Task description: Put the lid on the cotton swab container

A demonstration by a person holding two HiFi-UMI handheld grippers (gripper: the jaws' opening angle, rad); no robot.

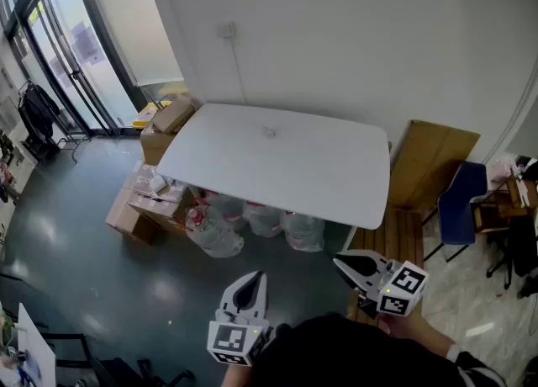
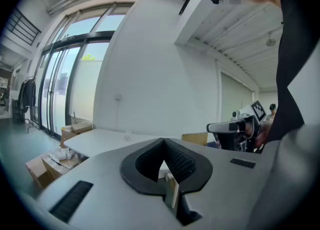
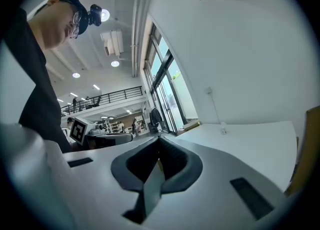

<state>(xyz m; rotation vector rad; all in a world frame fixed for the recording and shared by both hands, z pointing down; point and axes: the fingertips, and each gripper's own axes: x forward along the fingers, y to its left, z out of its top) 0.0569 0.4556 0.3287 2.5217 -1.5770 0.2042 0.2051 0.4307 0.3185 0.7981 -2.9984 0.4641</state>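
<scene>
Both hand-held grippers sit low in the head view, well apart from the white worktop (image 1: pixel 277 166) at mid-frame. The left hand-held gripper (image 1: pixel 256 278) is at lower centre, and its own view shows its jaws pressed together with nothing between them. The right hand-held gripper (image 1: pixel 339 262) is at lower right, its jaws likewise pressed together and empty.

A small pale object (image 1: pixel 269 131) stands on the worktop near its far edge, just above mid-frame. It is too small to tell whether it is the container or its lid. Boxes (image 1: pixel 143 204) lie at the worktop's left, and bags (image 1: pixel 252 221) lie under it.
</scene>
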